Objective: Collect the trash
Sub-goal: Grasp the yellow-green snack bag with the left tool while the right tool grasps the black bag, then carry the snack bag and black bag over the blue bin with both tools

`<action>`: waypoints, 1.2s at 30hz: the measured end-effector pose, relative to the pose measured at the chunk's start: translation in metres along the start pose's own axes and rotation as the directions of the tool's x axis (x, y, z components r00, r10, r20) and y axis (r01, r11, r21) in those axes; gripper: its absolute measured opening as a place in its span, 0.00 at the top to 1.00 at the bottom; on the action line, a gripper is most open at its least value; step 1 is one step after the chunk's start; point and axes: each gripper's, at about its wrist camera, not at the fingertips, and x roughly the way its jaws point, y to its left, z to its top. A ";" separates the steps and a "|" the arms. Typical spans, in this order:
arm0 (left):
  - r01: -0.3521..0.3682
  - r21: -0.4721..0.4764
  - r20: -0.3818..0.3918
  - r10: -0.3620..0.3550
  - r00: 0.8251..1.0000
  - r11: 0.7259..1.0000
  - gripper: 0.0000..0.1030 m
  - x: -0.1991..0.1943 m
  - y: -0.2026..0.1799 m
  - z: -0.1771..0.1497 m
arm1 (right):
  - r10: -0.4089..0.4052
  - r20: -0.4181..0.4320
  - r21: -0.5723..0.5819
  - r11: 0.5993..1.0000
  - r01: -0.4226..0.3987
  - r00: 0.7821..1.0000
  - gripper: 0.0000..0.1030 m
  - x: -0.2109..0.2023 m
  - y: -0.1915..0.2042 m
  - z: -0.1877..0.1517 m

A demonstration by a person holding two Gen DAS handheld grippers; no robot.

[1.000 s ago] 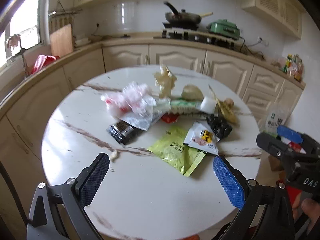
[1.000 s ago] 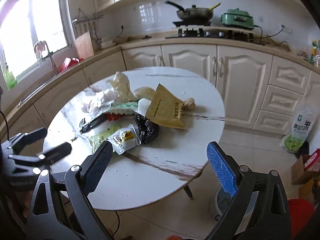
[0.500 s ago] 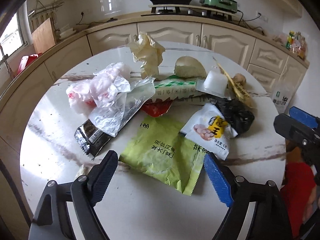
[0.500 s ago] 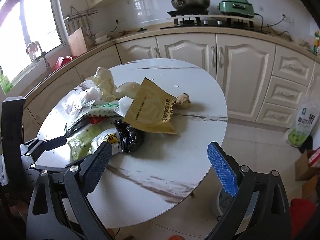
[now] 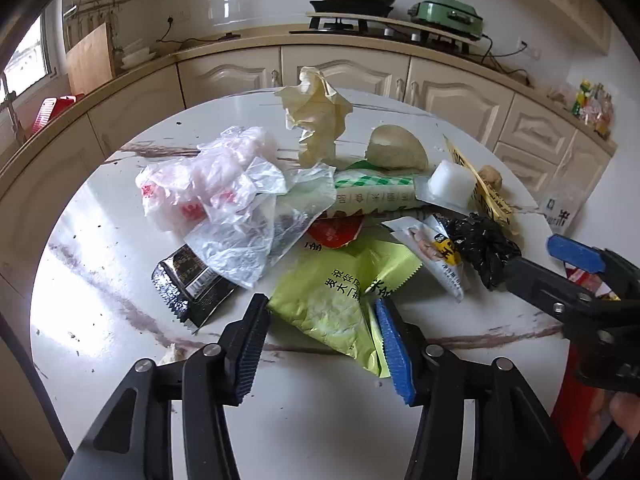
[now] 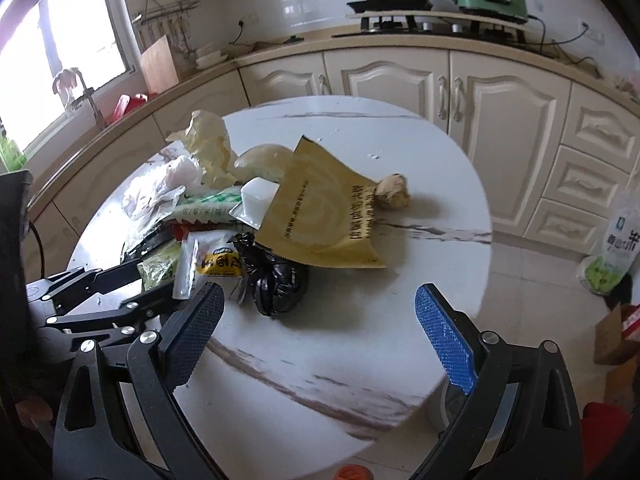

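Since the earlier frame both our grippers have closed in on the trash pile. The left gripper (image 5: 320,332) has just been narrowing its fingers; the green packet (image 5: 336,300) now lies between them, buckled up at its near edge, blue pad against it, so it looks pinched. Right gripper (image 6: 316,340) hangs wide open over the tabletop (image 6: 420,280), nothing between its fingers, the black bag (image 6: 276,280) just ahead. The pile sits mid-tabletop: clear bags (image 5: 224,200), yellow pouch (image 6: 328,216), crumpled paper (image 5: 316,120).
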 end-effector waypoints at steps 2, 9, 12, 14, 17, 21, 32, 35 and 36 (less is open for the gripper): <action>0.007 -0.022 0.007 -0.007 1.000 1.000 0.76 -0.005 0.007 -0.001 | 0.015 -0.012 -0.008 1.000 -0.016 1.000 0.10 0.005 0.003 0.002; -0.002 -0.063 0.004 0.002 1.000 0.998 0.81 -0.023 0.029 -0.012 | 0.000 -0.047 -0.038 0.999 -0.002 0.999 0.40 0.020 0.014 0.006; 0.017 -0.084 0.012 -0.017 1.000 0.996 0.88 -0.031 0.036 -0.017 | -0.002 -0.051 -0.056 0.998 -0.001 0.999 0.51 0.021 0.017 0.007; 0.031 -0.103 0.022 -0.028 0.999 0.994 0.92 -0.038 0.042 -0.019 | 0.018 -0.054 -0.071 0.997 -0.022 0.998 0.68 0.021 0.021 0.006; 0.038 -0.119 0.034 -0.034 0.999 0.992 0.94 -0.047 0.046 -0.023 | 0.034 -0.050 -0.086 0.996 -0.038 0.998 0.69 0.019 0.026 0.003; 0.046 -0.127 0.050 -0.040 0.998 0.991 0.98 -0.058 0.048 -0.032 | 0.122 -0.018 -0.068 0.990 -0.123 0.992 0.72 0.006 0.029 -0.007; 0.047 -0.131 0.064 -0.039 0.997 0.990 0.99 -0.092 0.045 -0.052 | 0.243 0.040 -0.071 0.968 -0.240 0.969 0.72 -0.034 0.041 -0.015; 0.043 -0.147 0.048 -0.036 0.998 0.988 0.96 -0.090 0.047 -0.055 | 0.239 0.034 -0.087 0.968 -0.235 0.970 0.72 -0.033 0.050 -0.018; 0.043 -0.142 0.034 -0.039 0.999 0.989 0.94 -0.088 0.047 -0.056 | 0.245 0.034 -0.088 0.967 -0.241 0.969 0.72 -0.034 0.053 -0.019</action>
